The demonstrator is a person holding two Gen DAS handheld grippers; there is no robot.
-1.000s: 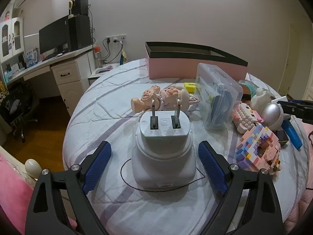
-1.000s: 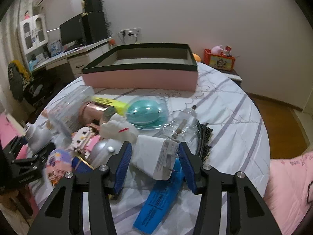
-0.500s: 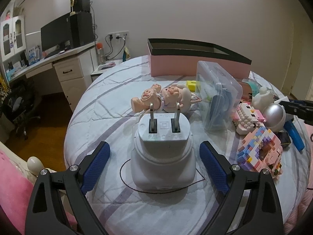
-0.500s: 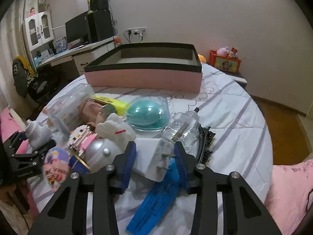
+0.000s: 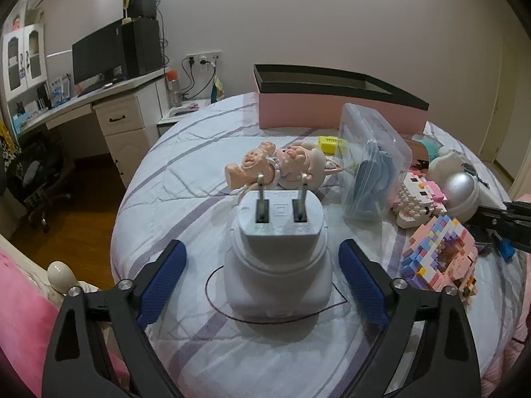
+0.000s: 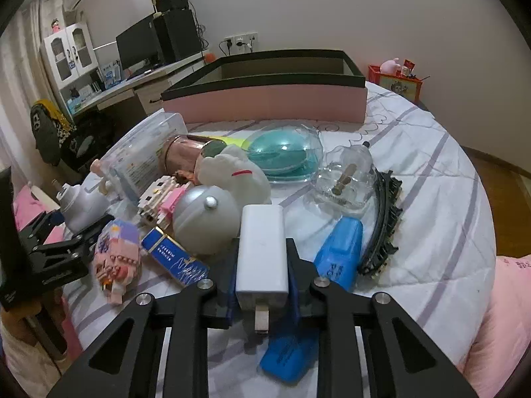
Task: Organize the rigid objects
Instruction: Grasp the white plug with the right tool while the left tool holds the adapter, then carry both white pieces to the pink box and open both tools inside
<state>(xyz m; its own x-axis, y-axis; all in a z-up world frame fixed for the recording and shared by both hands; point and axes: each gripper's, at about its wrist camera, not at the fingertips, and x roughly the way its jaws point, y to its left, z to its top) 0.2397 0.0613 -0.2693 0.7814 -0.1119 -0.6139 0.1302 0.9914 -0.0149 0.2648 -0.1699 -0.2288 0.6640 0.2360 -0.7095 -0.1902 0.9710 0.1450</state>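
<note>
A white charger (image 6: 262, 248) is gripped by the right gripper (image 6: 262, 285) above the bed (image 6: 431, 179); a slip seems possible. The plug adapter (image 5: 278, 255) is straddled by the left gripper (image 5: 262, 272), jaws open.

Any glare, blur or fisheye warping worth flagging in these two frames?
Left wrist: sharp, bed edge bowed by fisheye, dark corners, soft shadow under the plug. Right wrist: glare on the dome, brick toy slightly smeared, charger crisp.

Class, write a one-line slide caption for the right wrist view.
Right gripper clamps a white charger above the cluttered bed, pink box behind.
</note>
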